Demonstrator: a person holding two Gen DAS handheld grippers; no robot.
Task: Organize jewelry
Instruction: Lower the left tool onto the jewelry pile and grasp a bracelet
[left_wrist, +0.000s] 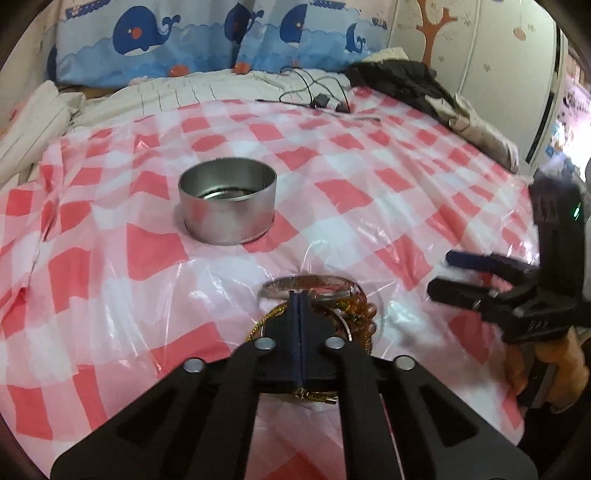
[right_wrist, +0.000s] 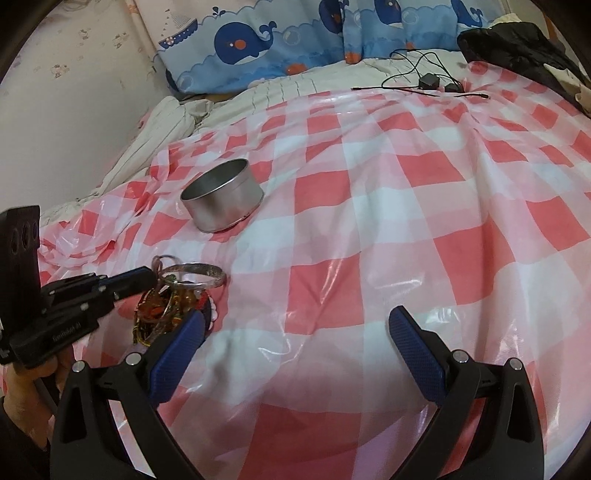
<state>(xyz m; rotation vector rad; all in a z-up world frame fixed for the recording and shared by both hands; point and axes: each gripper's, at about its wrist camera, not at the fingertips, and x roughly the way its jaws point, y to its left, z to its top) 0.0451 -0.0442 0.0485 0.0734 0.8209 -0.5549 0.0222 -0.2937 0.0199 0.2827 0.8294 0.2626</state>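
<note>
Your left gripper (left_wrist: 300, 295) is pinched shut over the tangled pile of gold chains and amber beads (left_wrist: 351, 317), right gripper (right_wrist: 295, 328) gaping empty, so grab the stiff silver bangle (left_wrist: 306, 286) by its rim since the loose, slinky chains will snag.

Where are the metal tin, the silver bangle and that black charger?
Metal tin (left_wrist: 229, 218), left wrist view, front wall.
Silver bangle (right_wrist: 212, 279), right wrist view, right side of band.
Black charger (right_wrist: 428, 81), right wrist view, its body.

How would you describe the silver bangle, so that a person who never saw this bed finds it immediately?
On the red-and-white checked sheet, nearer than the round metal tin, lies a small heap of jewelry. The silver bangle sits at the heap's far edge: one plain, wide grey ring, unlike the amber beads and gold chains beside it.
</note>
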